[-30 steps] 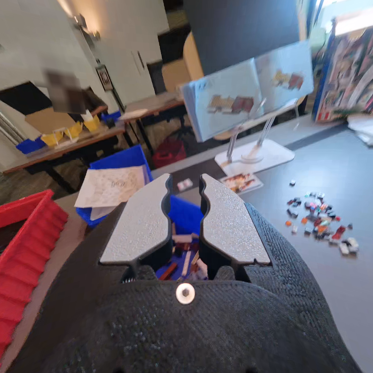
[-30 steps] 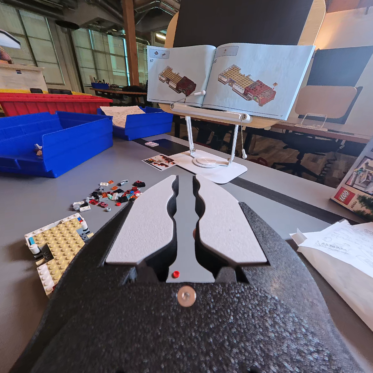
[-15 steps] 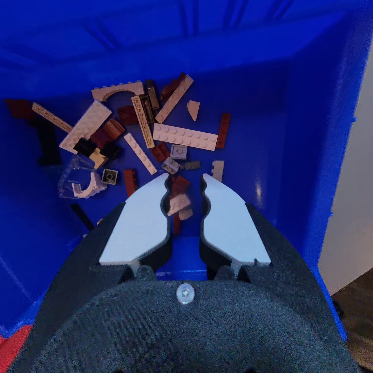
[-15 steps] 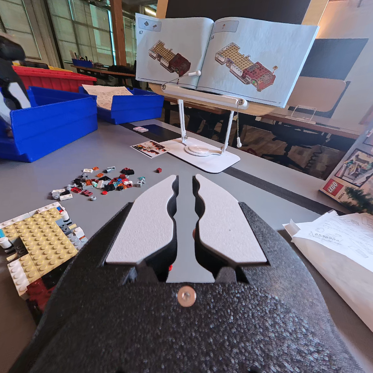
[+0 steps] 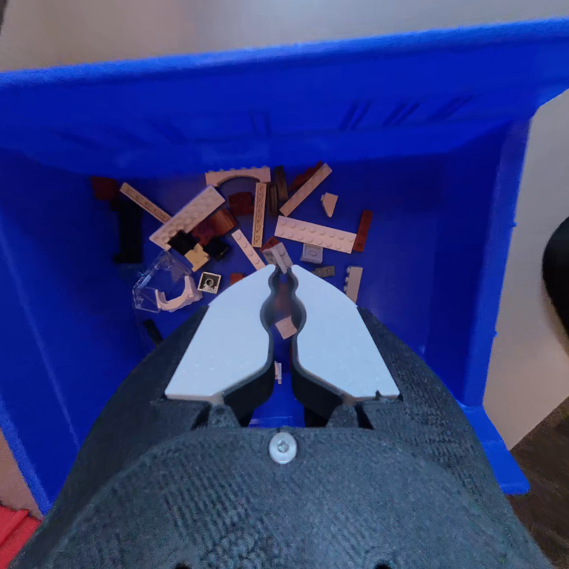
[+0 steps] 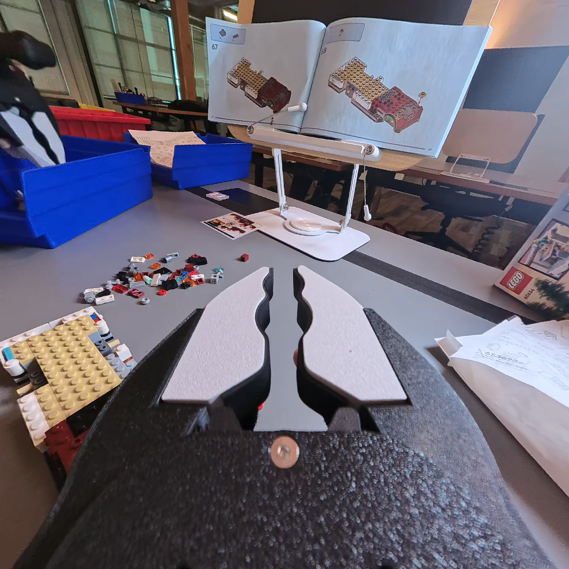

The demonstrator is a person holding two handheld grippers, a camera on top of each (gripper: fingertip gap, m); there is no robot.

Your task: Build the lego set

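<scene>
- My left gripper (image 5: 282,271), centre frame inside a deep blue plastic bin (image 5: 277,101), pinches a small light grey studded brick (image 5: 278,255) at its fingertips, above scattered loose bricks.
- My right gripper (image 6: 283,272), centre frame, has its jaws slightly apart, nothing between them, over a grey table (image 6: 400,301); a pile of tiny mixed bricks (image 6: 160,277) lies to the left.

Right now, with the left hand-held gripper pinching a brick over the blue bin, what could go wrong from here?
1. The left hand-held gripper holds the small light-grey plastic brick only at its fingertips, by one end; it might twist or slip out.
2. If dropped, it would likely fall among the loose bricks in the blue plastic bin and be hard to pick out again.
3. The right hand-held gripper sits close to the tan studded brick assembly; a careless move could knock it.
</scene>
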